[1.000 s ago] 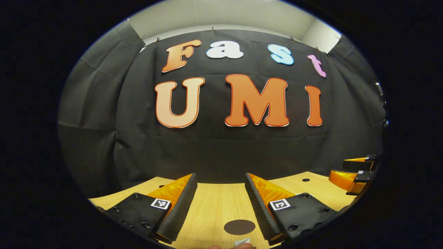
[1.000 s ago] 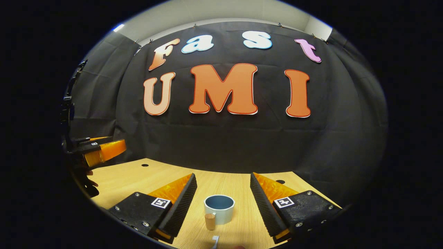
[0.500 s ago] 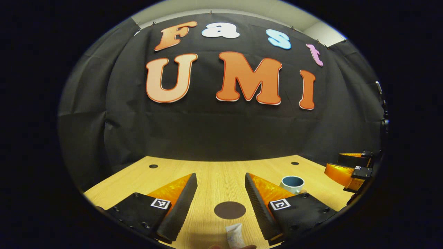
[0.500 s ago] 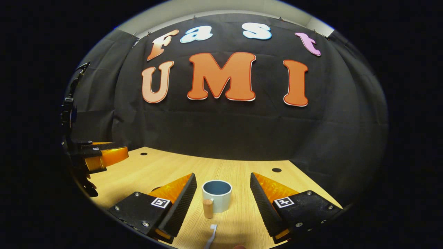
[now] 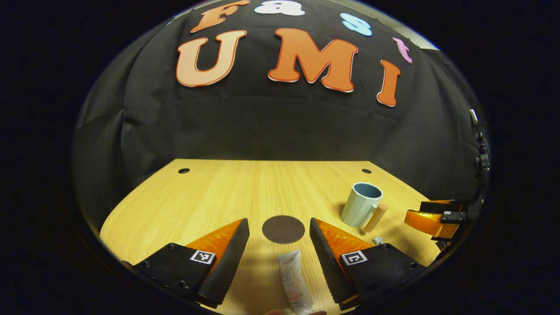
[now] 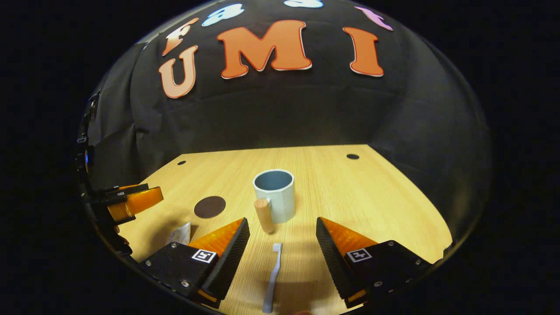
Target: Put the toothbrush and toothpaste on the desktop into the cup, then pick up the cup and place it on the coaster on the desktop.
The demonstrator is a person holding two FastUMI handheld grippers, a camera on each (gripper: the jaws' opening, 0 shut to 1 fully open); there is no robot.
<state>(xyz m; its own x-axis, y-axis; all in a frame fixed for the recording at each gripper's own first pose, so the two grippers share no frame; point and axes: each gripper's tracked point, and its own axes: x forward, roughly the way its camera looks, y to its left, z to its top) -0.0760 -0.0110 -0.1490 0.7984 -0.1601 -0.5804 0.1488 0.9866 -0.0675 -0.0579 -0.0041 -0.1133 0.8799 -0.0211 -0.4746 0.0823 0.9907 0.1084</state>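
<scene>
Biggest thing here is the desk (image 5: 210,197), a light wood top with a few small dark holes near its back corners, set against black cloth on the booth wall.

Next down, the two grippers. The left gripper (image 5: 279,245) hangs just above the desk with its jaws spread wide and nothing between them touching either finger. The right gripper (image 6: 282,245) sits the same way over its own patch of desk, jaws apart, also gripping nothing. From the right gripper view you can catch the left one off at the left edge, and from the left gripper view the right one pokes in at the far right.

Then the cup (image 6: 274,194): pale blue-grey mug, standing upright on the desk, darker blue inside, with a chunky wooden handle (image 6: 264,215) facing the right gripper. In the left gripper view it's off to the right, well apart from the coaster.

The coaster (image 5: 283,229) is a flat dark brown disc lying on the bare desk, straight ahead of the left gripper's open jaws, nothing on it.

The toothpaste (image 5: 295,282) is a small white tube lying flat on the desk between the left gripper's fingers, running lengthwise toward the coaster but not touching it.

Smallest, the toothbrush (image 6: 272,278): white, lying flat on the desk between the right gripper's fingers, head end pointing toward the cup and stopping just short of the handle.
</scene>
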